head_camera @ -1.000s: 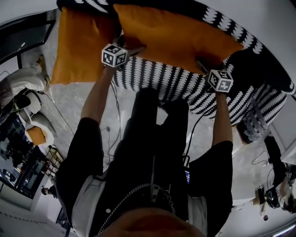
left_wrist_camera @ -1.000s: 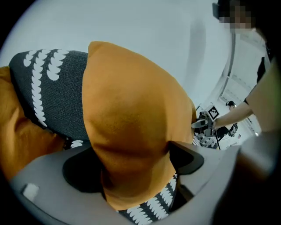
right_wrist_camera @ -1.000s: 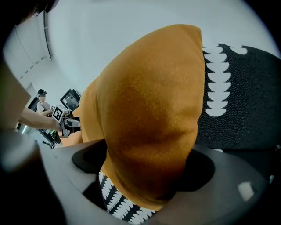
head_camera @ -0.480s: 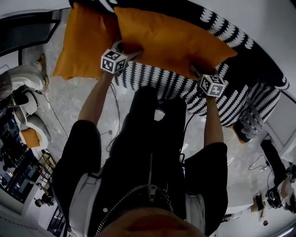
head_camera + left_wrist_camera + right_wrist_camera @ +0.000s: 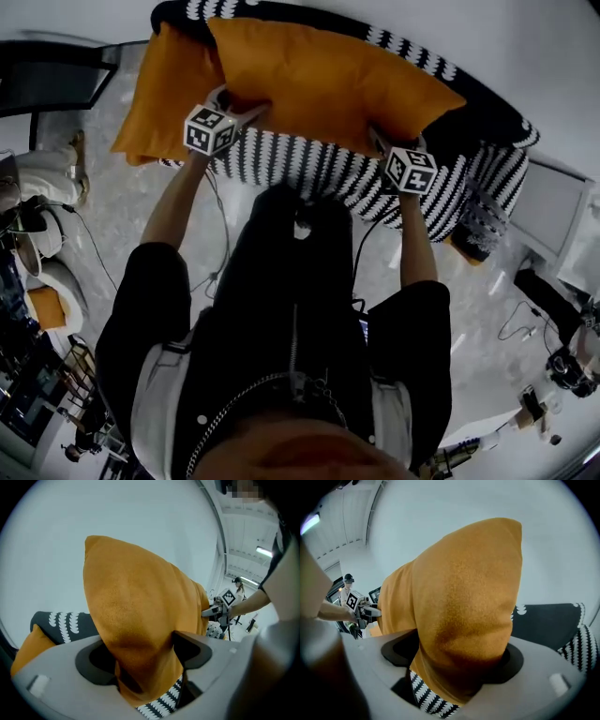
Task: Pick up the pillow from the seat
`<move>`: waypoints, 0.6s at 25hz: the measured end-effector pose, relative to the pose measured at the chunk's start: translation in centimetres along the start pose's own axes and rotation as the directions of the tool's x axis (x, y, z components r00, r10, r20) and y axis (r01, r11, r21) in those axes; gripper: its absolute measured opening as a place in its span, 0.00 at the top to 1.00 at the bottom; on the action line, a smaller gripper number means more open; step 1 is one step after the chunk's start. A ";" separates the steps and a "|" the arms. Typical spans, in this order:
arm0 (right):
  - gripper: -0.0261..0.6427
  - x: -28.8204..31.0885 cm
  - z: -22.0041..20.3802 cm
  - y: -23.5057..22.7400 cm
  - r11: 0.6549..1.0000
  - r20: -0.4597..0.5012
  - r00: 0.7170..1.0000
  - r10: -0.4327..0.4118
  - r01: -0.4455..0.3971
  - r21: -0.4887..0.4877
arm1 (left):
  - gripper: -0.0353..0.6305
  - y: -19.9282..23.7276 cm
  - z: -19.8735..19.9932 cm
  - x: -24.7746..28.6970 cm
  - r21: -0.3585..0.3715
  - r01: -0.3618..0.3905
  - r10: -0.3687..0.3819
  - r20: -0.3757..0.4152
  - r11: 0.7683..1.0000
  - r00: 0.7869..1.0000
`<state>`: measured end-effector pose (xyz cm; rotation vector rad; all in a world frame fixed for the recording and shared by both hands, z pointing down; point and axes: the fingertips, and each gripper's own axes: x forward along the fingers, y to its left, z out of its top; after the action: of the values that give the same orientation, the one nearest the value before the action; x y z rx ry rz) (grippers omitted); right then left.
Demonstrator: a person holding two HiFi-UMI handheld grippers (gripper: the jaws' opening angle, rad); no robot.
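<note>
Two grippers: the left gripper [image 5: 242, 101] and the right gripper [image 5: 377, 142] each clamp one lower end of the plump orange fabric pillow [image 5: 328, 84], jaws part-way apart with bunched cloth squeezed between the pads
Left claw, close up: in its own view the left gripper [image 5: 140, 665] pinches a fold of the pillow [image 5: 140, 602], which dents and darkens where it is pressed
Right claw, close up: the right gripper [image 5: 454, 667] does the same at the other end, with the pillow [image 5: 464, 597] bulging above the pads
Where the pillow is: across the black-and-white patterned sofa seat [image 5: 309, 169], its top against the backrest; whether it is clear of the seat cannot be told
Likely handling: light, soft and limp, not fragile; it should sag in the middle and a thin pinch of cloth could creep out
Where to hold: deep on both ends, taking stuffing as well as cover, as this grip seems to do
Neighbour: a second orange pillow [image 5: 159, 94] leans just beside it, at the sofa's left end, and may get dragged along
Surface: soft upholstery that gives, nothing hard to snag on
Room: pale marbled floor [image 5: 131, 216] with cables, plain white wall behind, clutter well apart at the left edge
</note>
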<state>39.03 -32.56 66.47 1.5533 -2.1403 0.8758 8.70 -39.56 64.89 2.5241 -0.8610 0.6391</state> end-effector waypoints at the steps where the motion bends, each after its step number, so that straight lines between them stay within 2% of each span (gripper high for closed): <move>1: 0.35 -1.3 0.9 0.5 1.000 0.009 1.000 -0.007 0.007 -0.004 | 0.39 -0.6 1.1 -1.0 0.007 0.004 -0.004 0.010 1.000 1.000; 7: 0.35 -8.4 6.0 3.1 0.999 0.069 0.997 -0.045 0.047 -0.025 | 0.40 -4.4 7.4 -6.7 0.061 0.025 -0.029 0.056 0.998 0.998; 15: 0.35 -15.2 13.4 6.5 0.993 0.201 0.977 -0.075 0.091 -0.072 | 0.41 -6.9 15.9 -12.8 0.145 -0.015 -0.010 0.170 0.989 0.985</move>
<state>38.98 -29.16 45.50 1.7389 -2.1961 0.6212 8.76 -36.49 43.60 2.7420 -0.9048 0.5095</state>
